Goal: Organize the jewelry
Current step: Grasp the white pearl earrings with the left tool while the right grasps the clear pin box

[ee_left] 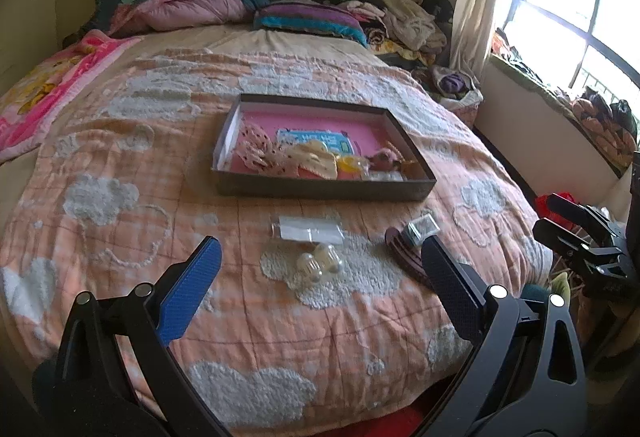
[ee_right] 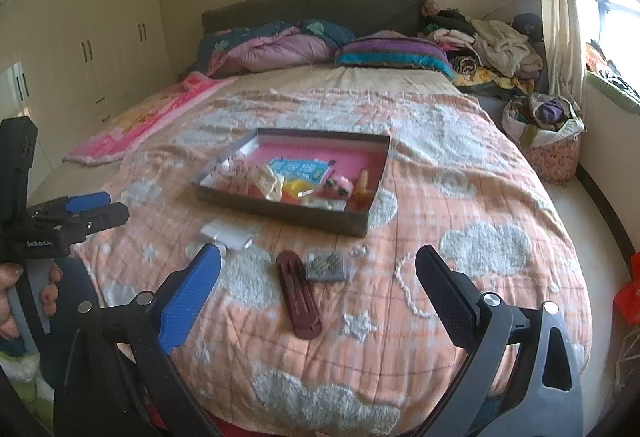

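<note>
Left wrist view: your left tool (ee_left: pixel 318 269) hangs over the bed's near edge, fingers spread wide, nothing held. Loose pieces lie on the quilt (ee_left: pixel 120 165) in front of it: clear packet (ee_left: pixel 308 229), two small clear pods (ee_left: pixel 320 263), dark red case (ee_left: pixel 408 257) with a small square packet (ee_left: pixel 421 228) touching its far end. Shallow box (ee_left: pixel 320 193) sits further back, already holding items. My call: take the pods first, low approach, pinch across the body so quilt pile doesn't snag. Blue card in the box has print, unreadable.

Right wrist view: right tool (ee_right: pixel 318 285) also spread wide, empty, aimed at the dark red case. Grip it across the short side. Left tool body reads roughly "GenRobot.AI".
</note>
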Available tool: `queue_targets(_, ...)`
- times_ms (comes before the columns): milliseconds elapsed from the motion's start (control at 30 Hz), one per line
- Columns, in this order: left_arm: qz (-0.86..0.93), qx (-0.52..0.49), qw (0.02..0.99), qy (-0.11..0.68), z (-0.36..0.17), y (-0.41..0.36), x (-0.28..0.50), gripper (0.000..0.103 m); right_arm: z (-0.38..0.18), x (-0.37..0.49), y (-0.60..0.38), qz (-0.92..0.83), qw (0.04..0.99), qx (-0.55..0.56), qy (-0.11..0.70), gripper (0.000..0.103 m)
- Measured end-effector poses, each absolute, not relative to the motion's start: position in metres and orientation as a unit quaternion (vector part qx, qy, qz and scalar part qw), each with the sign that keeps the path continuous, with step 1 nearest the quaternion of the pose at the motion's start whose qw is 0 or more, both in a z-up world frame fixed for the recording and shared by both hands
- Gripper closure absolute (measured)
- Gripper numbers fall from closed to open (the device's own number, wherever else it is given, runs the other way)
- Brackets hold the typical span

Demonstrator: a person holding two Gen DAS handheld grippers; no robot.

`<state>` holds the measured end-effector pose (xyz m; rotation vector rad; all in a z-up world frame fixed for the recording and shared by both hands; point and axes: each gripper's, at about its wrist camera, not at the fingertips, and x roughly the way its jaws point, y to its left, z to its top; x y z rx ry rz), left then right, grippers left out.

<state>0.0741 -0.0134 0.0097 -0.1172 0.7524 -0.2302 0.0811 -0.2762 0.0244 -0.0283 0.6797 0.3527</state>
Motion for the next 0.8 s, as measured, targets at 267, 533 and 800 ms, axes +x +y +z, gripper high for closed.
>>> queue_targets(267,-0.115,-0.044,0.912,0.39,-0.011,-0.023,0.078,0.01,0.003,0.077,-0.275,0.178,0.917,-0.023,0.357,0.006)
queue_targets(533,-0.122,-0.034,0.902,0.413,-0.028,-0.032,0.082,0.01,-0.012,0.078,-0.282,0.172,0.912,-0.02,0.373,0.006)
queue_targets(800,-0.122,-0.024,0.892,0.434,-0.048,-0.039,0.089,0.01,-0.021,0.084,-0.294,0.16,0.91,-0.008,0.381,0.006)
